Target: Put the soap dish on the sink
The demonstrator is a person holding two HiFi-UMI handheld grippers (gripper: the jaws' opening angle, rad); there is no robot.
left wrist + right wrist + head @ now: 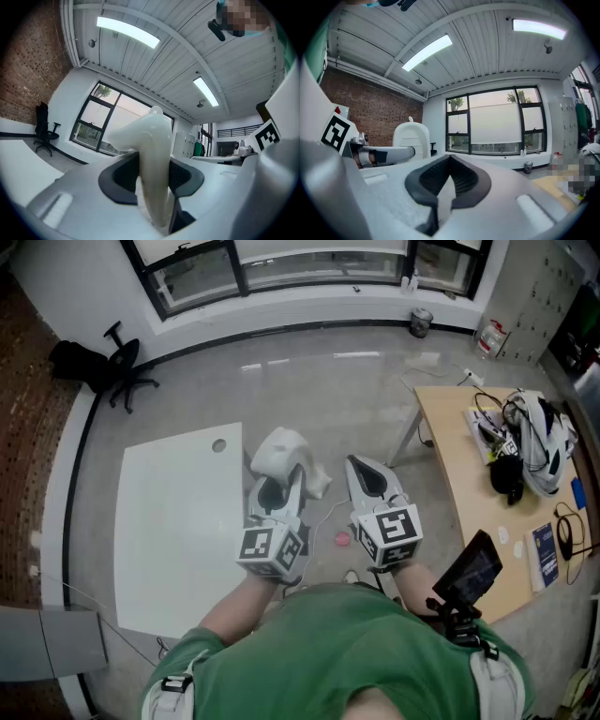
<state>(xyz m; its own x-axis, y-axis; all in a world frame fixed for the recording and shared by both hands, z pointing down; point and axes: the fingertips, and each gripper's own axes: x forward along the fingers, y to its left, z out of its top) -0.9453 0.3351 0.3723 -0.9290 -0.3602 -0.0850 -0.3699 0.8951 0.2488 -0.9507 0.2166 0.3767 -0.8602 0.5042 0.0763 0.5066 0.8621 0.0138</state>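
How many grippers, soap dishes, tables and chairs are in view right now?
Grippers: 2, left gripper, right gripper
Soap dish: 1
Tables: 2, white table, wooden desk
Office chair: 1
Total: 6

I'm in an office-like lab: swivel chair [117, 367] at ten o'clock, cable-strewn desk [457, 474] at three, windows [300, 268] at twelve.

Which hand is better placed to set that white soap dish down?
Left. The left gripper already clamps the soap dish between its fingers, and the white table lies on its side. The right gripper is shut on nothing.
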